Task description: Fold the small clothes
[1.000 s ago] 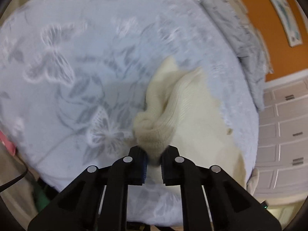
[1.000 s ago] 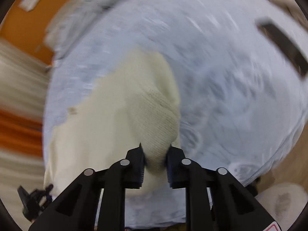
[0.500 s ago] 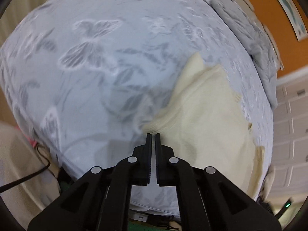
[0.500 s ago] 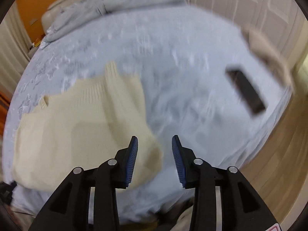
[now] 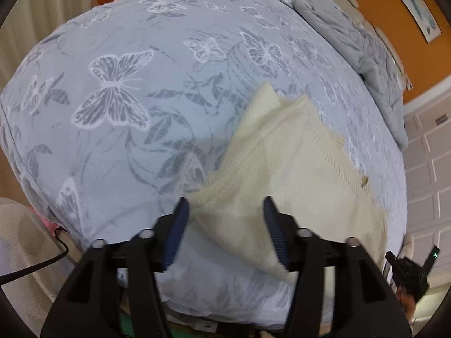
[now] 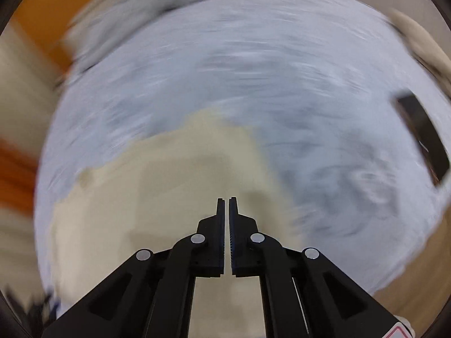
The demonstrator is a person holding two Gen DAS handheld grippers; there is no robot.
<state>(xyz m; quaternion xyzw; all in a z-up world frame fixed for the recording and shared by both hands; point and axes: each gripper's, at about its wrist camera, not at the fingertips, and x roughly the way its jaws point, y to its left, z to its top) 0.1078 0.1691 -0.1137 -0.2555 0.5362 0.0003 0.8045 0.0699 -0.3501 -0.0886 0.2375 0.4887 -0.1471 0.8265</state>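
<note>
A cream knitted garment (image 5: 287, 169) lies flat on the grey butterfly-print bedspread (image 5: 126, 98), near the bed's front edge. My left gripper (image 5: 227, 217) is open and empty, its jaws wide apart just above the garment's near left corner. In the blurred right wrist view the same cream garment (image 6: 174, 186) lies below my right gripper (image 6: 227, 201), whose jaws are closed together with nothing between them, above the cloth.
A crumpled grey blanket (image 5: 363, 45) lies along the bed's far right side by an orange wall. A dark flat object (image 6: 422, 138) lies on the bed at the right. White panelled cupboards (image 5: 428, 169) stand beyond. A black cable (image 5: 36, 264) hangs at the bed's left.
Both grippers let go of the garment, which now lies flat. The left gripper closed, then opened wide. The right gripper opened, then closed and swung over the cloth.
</note>
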